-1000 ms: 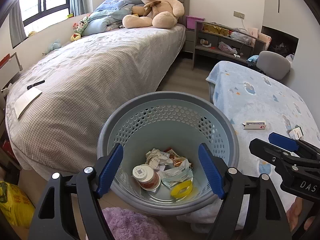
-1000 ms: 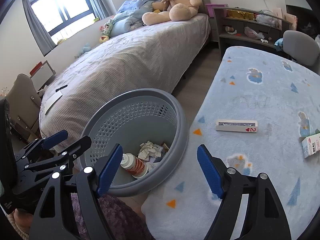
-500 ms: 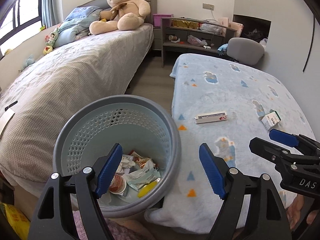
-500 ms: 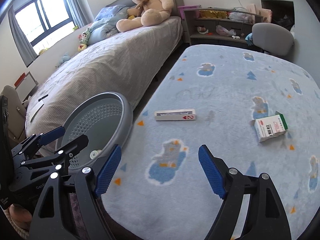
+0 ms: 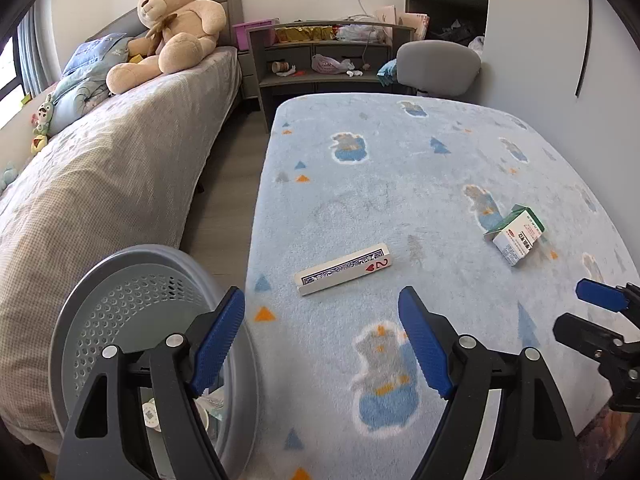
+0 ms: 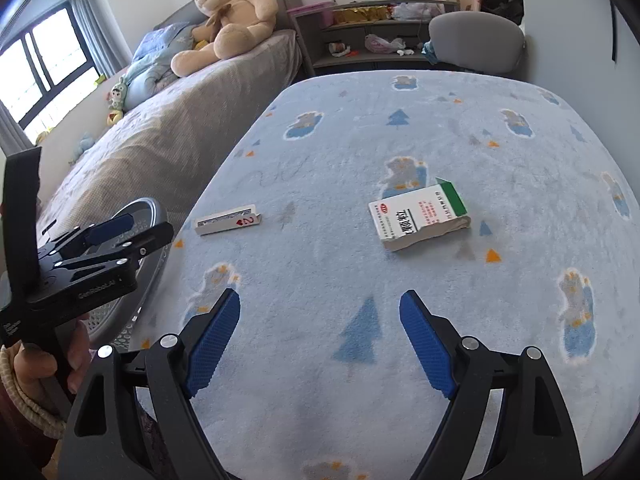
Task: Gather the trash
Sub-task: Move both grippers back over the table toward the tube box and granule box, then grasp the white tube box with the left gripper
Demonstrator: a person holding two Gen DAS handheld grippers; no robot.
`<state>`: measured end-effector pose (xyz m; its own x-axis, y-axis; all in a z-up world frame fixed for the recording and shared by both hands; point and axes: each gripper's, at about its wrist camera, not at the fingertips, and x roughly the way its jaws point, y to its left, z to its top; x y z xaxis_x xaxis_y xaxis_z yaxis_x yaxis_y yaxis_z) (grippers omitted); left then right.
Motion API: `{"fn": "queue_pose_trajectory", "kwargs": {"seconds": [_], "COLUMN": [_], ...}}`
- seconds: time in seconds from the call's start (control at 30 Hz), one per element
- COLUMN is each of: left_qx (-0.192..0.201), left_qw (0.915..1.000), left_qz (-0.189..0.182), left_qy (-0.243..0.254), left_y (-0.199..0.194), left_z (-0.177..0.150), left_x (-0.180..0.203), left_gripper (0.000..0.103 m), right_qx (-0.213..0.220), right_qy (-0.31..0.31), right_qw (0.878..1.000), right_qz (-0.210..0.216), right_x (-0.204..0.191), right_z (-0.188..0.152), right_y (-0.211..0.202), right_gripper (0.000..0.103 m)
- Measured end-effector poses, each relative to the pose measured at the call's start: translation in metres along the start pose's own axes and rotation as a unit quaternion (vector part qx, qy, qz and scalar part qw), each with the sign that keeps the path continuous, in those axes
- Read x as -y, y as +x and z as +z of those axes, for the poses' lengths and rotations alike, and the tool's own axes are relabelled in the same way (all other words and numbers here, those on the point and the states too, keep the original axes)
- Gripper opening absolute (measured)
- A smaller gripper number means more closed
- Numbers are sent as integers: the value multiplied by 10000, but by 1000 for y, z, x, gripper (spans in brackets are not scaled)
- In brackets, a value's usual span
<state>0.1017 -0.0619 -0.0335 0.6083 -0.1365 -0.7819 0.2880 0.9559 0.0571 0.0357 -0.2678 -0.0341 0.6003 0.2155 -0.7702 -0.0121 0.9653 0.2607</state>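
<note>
Two boxes lie on my blue blanket (image 5: 400, 184): card box (image 5: 343, 269) near its left edge, medicine box (image 6: 418, 216) toward the right edge. Left gripper (image 5: 322, 338) and right gripper (image 6: 320, 340) gape, holding nothing.

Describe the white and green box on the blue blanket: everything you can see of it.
The box is a small rectangular carton, apparently cardboard. Its broad white face carries a red logo, dark characters and fine red print; one end is green, with a flap there standing slightly open. It lies flat on its broad side, skewed, on the fleecy blue blanket, right of the playing card box and apart from it. Only the blanket touches it; both grippers are short of it.
</note>
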Motion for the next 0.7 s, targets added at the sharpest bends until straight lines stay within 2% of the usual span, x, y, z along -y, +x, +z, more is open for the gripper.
{"fn": "queue_pose_trajectory", "kwargs": {"seconds": [0.13, 0.23, 0.4, 0.67, 0.7], "left_qx": [-244, -451, -613, -658, -668], "left_qw": [9995, 9989, 9975, 9965, 9966], "left_qz": [-42, -103, 108, 299, 292], "left_qy": [183, 103, 328, 424, 386], "left_y": [31, 52, 77, 98, 99], "left_z": [12, 17, 19, 26, 28], "left_x": [13, 14, 23, 27, 27], "left_gripper": [76, 76, 76, 75, 72], "right_qx": [5, 0, 53, 103, 110], "right_qy": [295, 488, 654, 710, 705], "right_qw": [9995, 9987, 9975, 9965, 9965], "right_qz": [76, 159, 278, 426, 429], "right_x": [18, 29, 38, 41, 41], "right_z": [0, 1, 2, 5, 6], "right_y": [0, 0, -2, -4, -4], "right_gripper": [81, 81, 81, 81, 81]}}
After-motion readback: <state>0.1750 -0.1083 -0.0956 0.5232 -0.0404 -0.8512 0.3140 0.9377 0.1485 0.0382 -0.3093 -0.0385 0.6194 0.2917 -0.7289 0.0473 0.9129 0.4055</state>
